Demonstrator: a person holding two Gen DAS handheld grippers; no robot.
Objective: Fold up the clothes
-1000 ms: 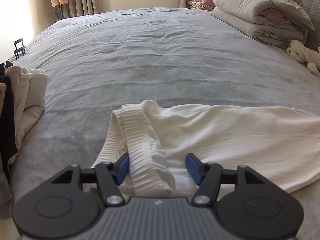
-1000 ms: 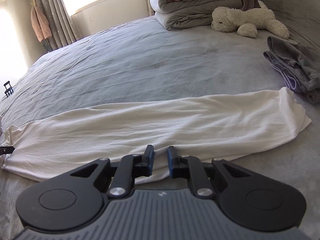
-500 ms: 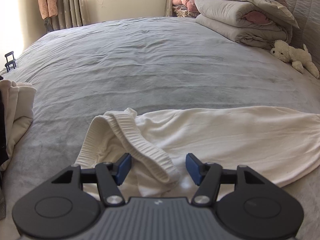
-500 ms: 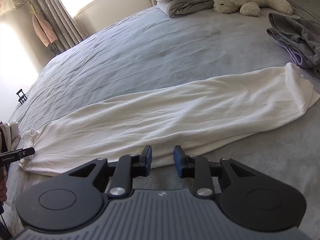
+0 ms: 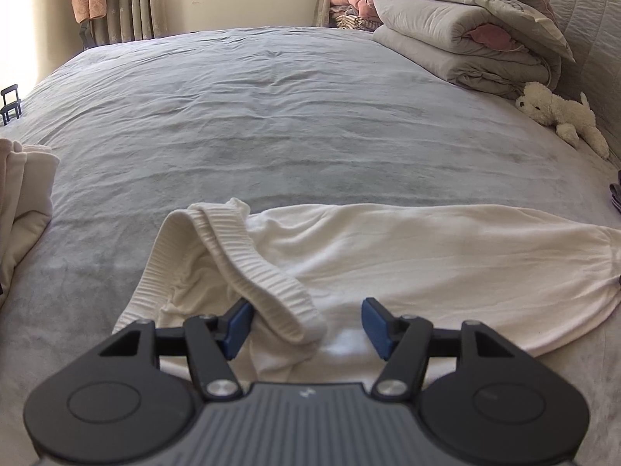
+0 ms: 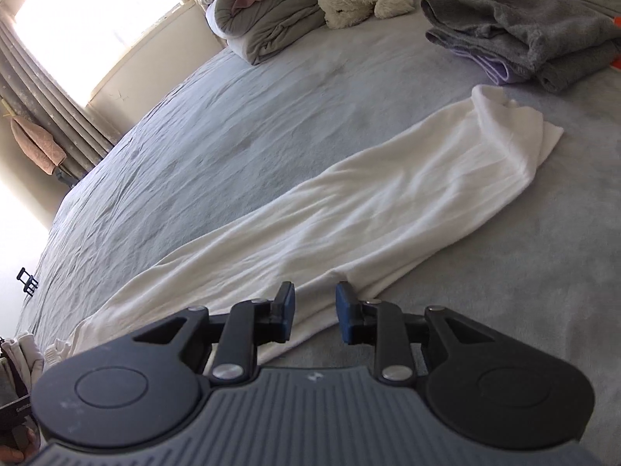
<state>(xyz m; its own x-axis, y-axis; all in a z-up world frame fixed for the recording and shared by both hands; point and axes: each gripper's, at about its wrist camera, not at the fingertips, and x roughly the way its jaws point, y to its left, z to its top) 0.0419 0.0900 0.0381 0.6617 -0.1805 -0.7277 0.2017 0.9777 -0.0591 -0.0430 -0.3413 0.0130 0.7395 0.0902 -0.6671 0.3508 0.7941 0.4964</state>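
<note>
A long white garment lies stretched across the grey bed, its ribbed waistband bunched and looped at the left end. My left gripper stands open over that end. The waistband loop sits between its blue pads, against the left one and clear of the right. In the right wrist view the garment runs diagonally to the far right. My right gripper hovers at its near edge, open with a small gap, and the pads press on nothing.
Folded grey quilts and a white plush toy lie at the bed's far right. A grey towel stack lies beyond the garment's right end. Pale clothes hang at the left edge. A small black stand sits far left.
My right gripper's jaws have parted from nearly shut, and its view has rolled so the bed now slants. The left gripper stays wide, and the waistband loop has slid toward its left pad.
</note>
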